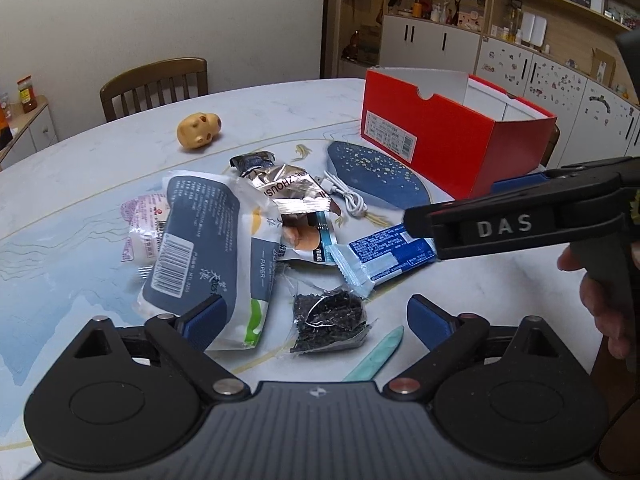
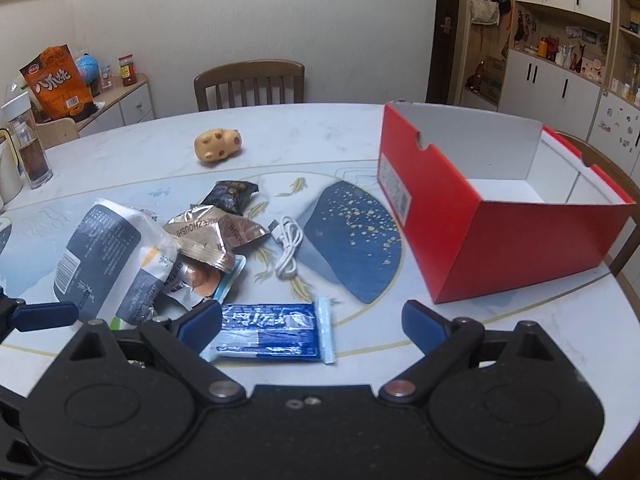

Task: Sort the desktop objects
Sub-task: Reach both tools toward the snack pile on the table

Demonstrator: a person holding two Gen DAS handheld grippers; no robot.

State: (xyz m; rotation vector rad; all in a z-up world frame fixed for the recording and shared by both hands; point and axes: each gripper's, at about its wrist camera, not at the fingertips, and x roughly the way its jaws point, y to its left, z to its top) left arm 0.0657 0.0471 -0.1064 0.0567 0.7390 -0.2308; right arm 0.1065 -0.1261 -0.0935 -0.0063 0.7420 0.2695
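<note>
Two grippers hang over the pile on the surface [image 2: 500, 340], both gaping, nothing held. Right gripper [image 2: 310, 328] is nearest the blue bar [image 2: 272, 330], which lies just ahead between its jaws, long axis crosswise. Left gripper [image 1: 312, 320] hangs over the black packet [image 1: 330, 318]. Box [image 2: 500, 240] sits right.

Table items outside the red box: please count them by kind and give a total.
Sealed snack or tissue packets: 7, such as the tissue pack and blue bar wrapper
Toys: 1, the yellow toy
Cables: 1, the white cable
Green sticks: 1
Total: 10
</note>
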